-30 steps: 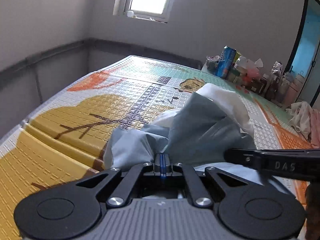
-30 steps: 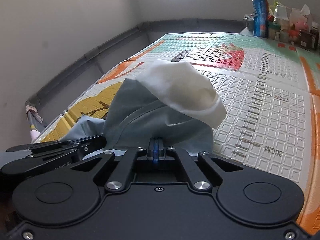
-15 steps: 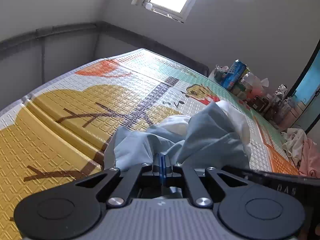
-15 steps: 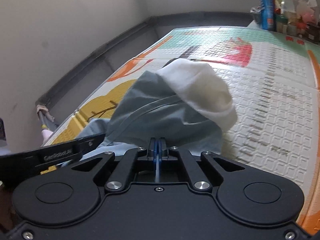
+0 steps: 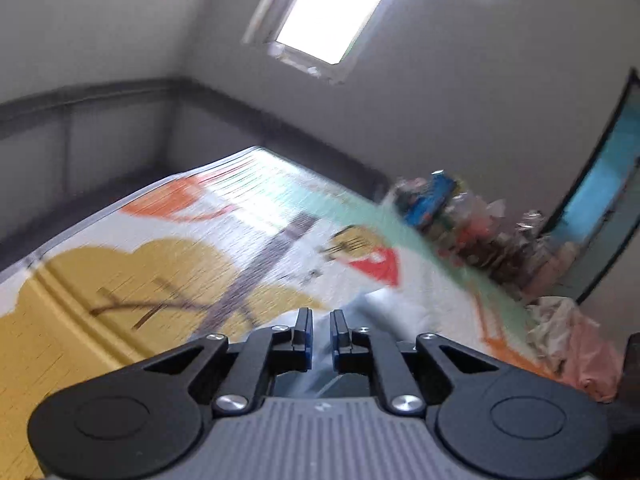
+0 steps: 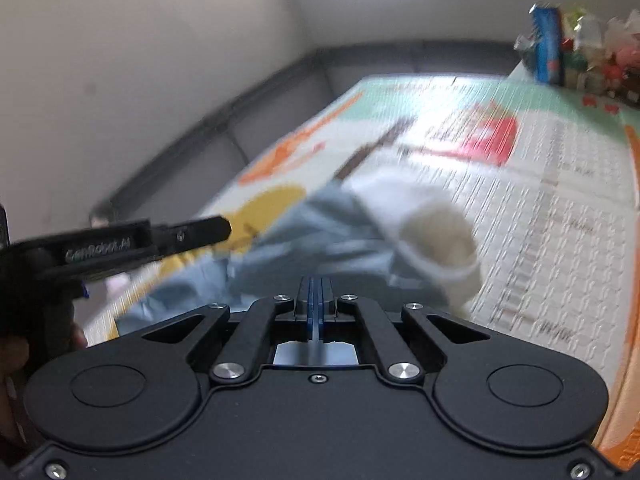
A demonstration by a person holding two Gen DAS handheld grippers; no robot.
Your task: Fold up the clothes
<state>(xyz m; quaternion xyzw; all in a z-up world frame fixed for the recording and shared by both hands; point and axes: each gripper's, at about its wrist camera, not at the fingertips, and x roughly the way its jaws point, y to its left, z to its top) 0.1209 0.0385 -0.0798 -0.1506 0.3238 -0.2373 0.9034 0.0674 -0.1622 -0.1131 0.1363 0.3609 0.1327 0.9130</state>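
Right gripper point(image 6: 316, 300) pinches the blue-grey garment point(image 6: 320, 236) directly ahead.

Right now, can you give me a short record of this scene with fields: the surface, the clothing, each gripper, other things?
surface: patterned play mat
clothing: blue-grey and white garment, bunched on the mat
left gripper: open, fabric below it
right gripper: shut on the garment
other things: pile of clothes at the mat's far right; cluttered packages by the wall
image quality: motion blur in both views
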